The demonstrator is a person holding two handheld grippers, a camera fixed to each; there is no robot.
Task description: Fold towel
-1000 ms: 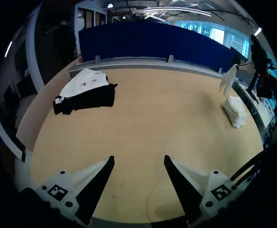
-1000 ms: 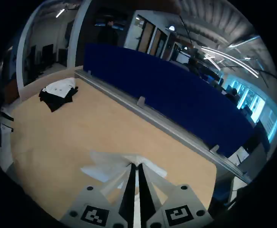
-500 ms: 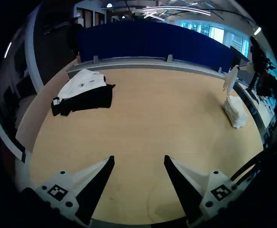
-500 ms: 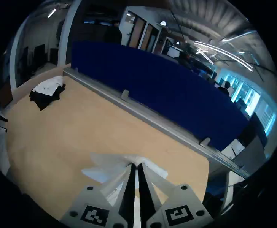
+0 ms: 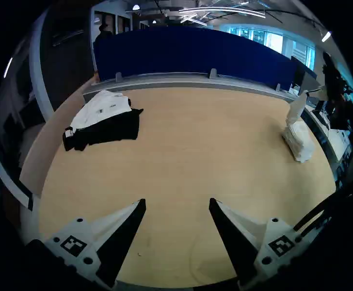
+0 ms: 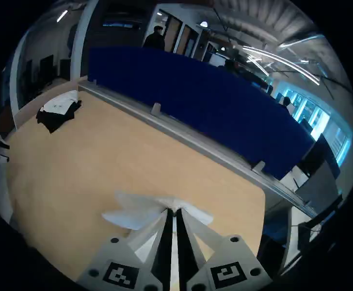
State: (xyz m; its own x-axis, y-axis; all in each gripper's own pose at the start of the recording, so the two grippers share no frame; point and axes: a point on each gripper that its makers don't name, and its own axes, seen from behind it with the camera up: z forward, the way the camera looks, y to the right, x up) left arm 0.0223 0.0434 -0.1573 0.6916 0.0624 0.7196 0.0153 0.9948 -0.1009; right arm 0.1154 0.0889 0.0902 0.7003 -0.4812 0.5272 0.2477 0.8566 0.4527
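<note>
We hold the towel (image 6: 133, 214) pinched in the right gripper (image 6: 175, 211) fingers; it has swung narrower above the stack (image 5: 300, 143). The left gripper (image 5: 177, 206) fingers stay spread over the surface (image 5: 191, 145). We judge lay-out comes next.

Both views look across the same table (image 5: 191, 145).
</note>
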